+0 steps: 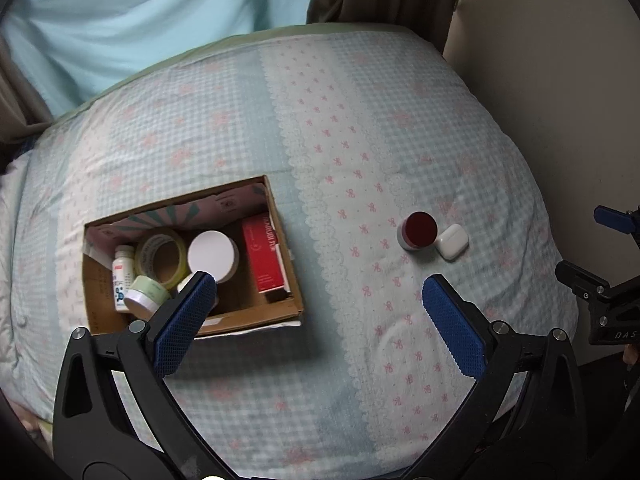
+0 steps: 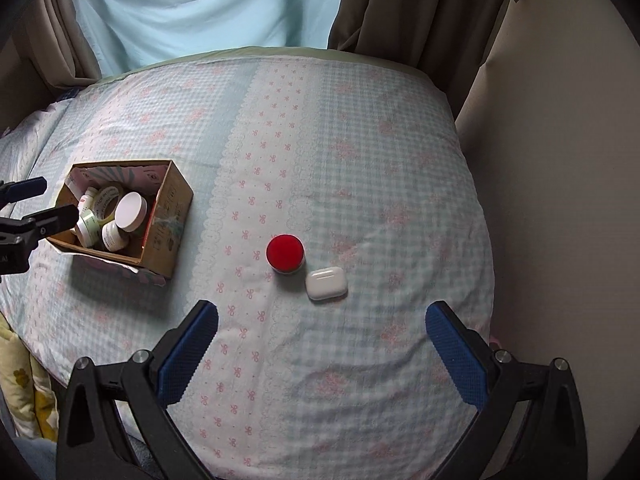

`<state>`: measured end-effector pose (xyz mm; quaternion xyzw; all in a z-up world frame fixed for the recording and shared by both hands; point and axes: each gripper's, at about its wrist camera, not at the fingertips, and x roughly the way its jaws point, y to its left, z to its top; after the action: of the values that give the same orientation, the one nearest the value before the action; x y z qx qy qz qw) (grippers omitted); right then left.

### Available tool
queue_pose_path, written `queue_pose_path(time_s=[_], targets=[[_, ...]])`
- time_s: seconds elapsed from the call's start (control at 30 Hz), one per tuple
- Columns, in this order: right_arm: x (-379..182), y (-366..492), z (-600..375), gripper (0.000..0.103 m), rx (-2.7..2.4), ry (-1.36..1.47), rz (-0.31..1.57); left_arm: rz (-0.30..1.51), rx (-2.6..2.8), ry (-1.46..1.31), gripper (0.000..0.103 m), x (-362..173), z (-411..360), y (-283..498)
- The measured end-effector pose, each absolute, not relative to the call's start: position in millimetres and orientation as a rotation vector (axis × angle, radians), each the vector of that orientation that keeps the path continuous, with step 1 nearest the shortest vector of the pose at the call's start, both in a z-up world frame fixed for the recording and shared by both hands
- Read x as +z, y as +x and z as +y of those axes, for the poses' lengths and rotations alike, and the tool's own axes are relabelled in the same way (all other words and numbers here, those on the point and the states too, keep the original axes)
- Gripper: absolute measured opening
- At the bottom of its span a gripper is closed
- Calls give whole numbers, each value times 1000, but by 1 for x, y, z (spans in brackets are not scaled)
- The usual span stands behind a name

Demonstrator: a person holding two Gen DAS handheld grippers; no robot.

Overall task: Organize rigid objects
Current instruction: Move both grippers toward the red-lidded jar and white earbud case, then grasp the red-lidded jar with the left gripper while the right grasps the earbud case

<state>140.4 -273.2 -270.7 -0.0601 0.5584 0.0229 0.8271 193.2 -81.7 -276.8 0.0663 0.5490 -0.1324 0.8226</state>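
A cardboard box (image 1: 280, 240) (image 2: 176, 216) lies on the bed and holds a tape roll (image 1: 160, 256), a white-lidded jar (image 1: 212, 256), a red carton (image 1: 264, 256), a small bottle (image 1: 122, 276) and a green-lidded jar (image 1: 146, 296). A red-lidded jar (image 1: 418, 234) (image 2: 285, 254) and a white earbud case (image 1: 452, 242) (image 2: 326, 283) lie side by side on the bedspread, right of the box. My left gripper (image 1: 320, 292) is open and empty above the box's near right corner. My right gripper (image 2: 322, 320) is open and empty just in front of the jar and case.
The bed has a blue checked bedspread (image 2: 360, 160) with pink bows. Brown curtains (image 2: 420, 12) and a wall (image 2: 560, 200) stand behind and to the right. A yellow patterned cloth (image 2: 24, 392) hangs at the bed's near left edge.
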Motion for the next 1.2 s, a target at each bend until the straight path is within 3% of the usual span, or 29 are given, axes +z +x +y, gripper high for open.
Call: queue_pose_path(time_s=[0.37,0.5,0.63,0.77,0.87,0.97,1.07,1.2], targets=[[-397,142,-322,103,178,-170,1157,1249,-422,165,102,-418,-185,214],[-431,148,-322,102,186,-179,1098,1249,-441,168,95,-457,-201,225],[-466,159,-320,92,205,-183,1083,1257,-457,155,85,-488,-212,236],[-487,168,-317,85,211,-156,1056,1239,-463,143,83,-503,-220,240],[-497,175,-316,71,236,-128,1043,1219,-472,136,83,-505,-223,242],[-502,179,-313,66,219,-157,1016,1223,-483,156,73,-507,-230,246],[-503,184,-312,63,208,-161,1006,1219,-525,160,53,-504,-237,247],[-505,185,-306,56,206,-198,998,1228,-517,163,52,-504,-241,249]])
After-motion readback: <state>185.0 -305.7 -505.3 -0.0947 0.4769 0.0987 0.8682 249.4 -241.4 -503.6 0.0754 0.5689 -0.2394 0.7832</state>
